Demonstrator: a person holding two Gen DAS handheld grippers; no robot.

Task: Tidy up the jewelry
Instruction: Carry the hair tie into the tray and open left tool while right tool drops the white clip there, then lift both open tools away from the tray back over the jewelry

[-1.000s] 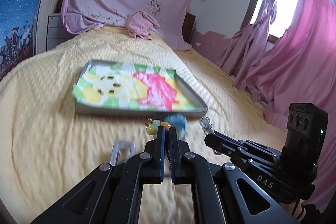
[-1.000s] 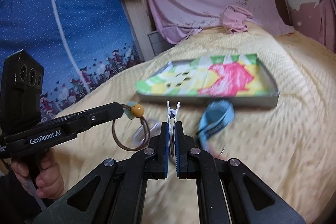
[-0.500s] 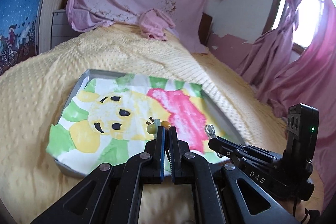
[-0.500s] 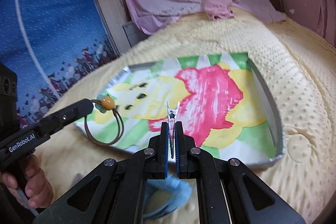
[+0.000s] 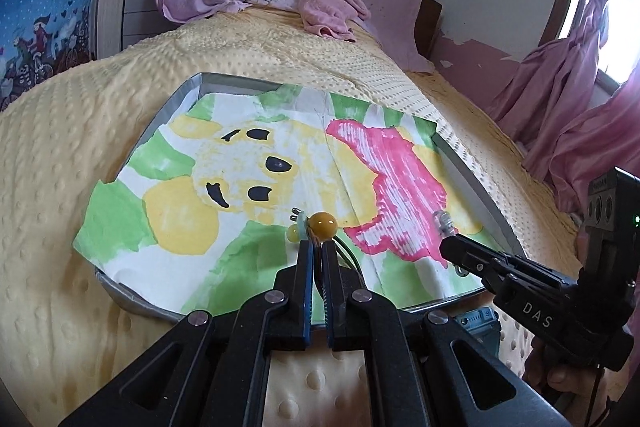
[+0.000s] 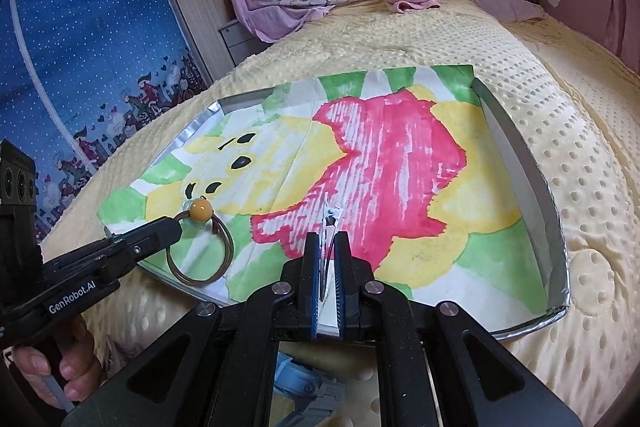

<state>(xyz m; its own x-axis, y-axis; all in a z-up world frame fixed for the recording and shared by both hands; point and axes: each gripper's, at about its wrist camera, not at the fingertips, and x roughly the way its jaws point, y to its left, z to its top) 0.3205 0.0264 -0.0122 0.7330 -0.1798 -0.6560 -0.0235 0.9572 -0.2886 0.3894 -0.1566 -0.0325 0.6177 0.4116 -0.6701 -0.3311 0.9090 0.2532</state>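
Observation:
A grey tray lined with a painted yellow, pink and green paper lies on the yellow bedspread. My left gripper is shut on a hair tie with an amber bead; its brown loop hangs over the tray's near left corner. My right gripper is shut on a small silver clip, held over the pink patch of the paper.
A blue watch-like strap lies on the bedspread just in front of the tray. A pink cloth lies at the bed's far end. Pink curtains hang at the right, a blue wardrobe cover at the left.
Both grippers have moved forward from in front of the tray to over it, carrying the hair tie and the clip. The blue strap stays behind on the bedspread.

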